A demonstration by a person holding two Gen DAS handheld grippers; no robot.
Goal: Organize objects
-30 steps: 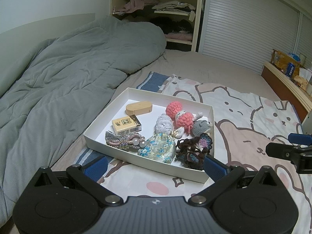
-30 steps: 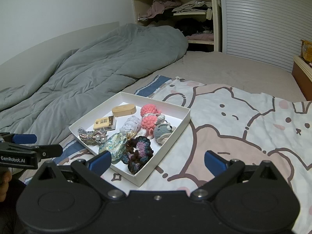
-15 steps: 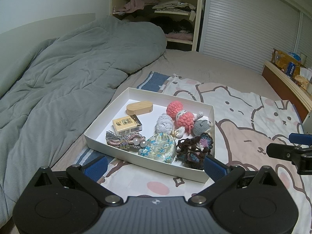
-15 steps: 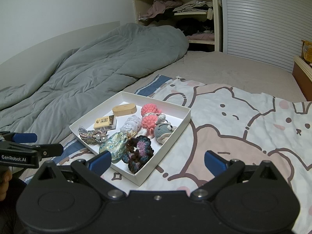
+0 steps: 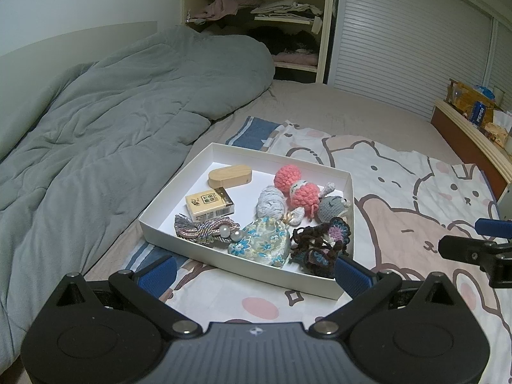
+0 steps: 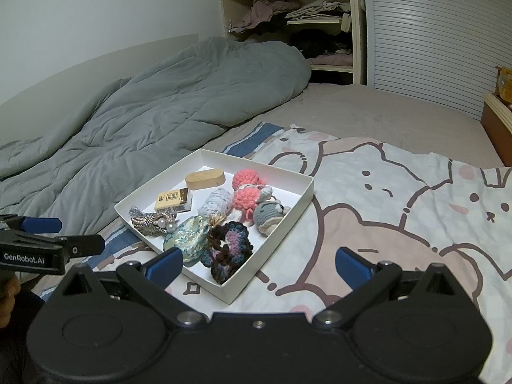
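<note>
Two tools, both with blue-padded fingers spread wide apart and gripping nothing: left tool point(image 5: 254, 270) low at the near edge of a white box point(image 5: 179, 188); right tool point(image 6: 259, 262) low at the box's near right corner, over a cartoon-bear sheet point(image 6: 400, 211); box resting on the bed, on that sheet, just right of a rumpled grey duvet point(image 5: 105, 121). Inside, far left, a wooden oval case point(image 5: 229, 176); nearer, a small printed carton point(image 5: 209, 206); at the near wall a tasselled cord with pearls point(image 5: 204, 228), a floral fabric pouch point(image 5: 260, 244) and a dark crochet piece point(image 5: 321, 244); mid-box a pale grey yarn bundle point(image 5: 271, 203); far right a pink crochet doll point(image 5: 296, 188) touching a grey crochet animal point(image 5: 332, 208). Beyond the bed, an open shelf point(image 5: 281, 22) of folded clothes.
</note>
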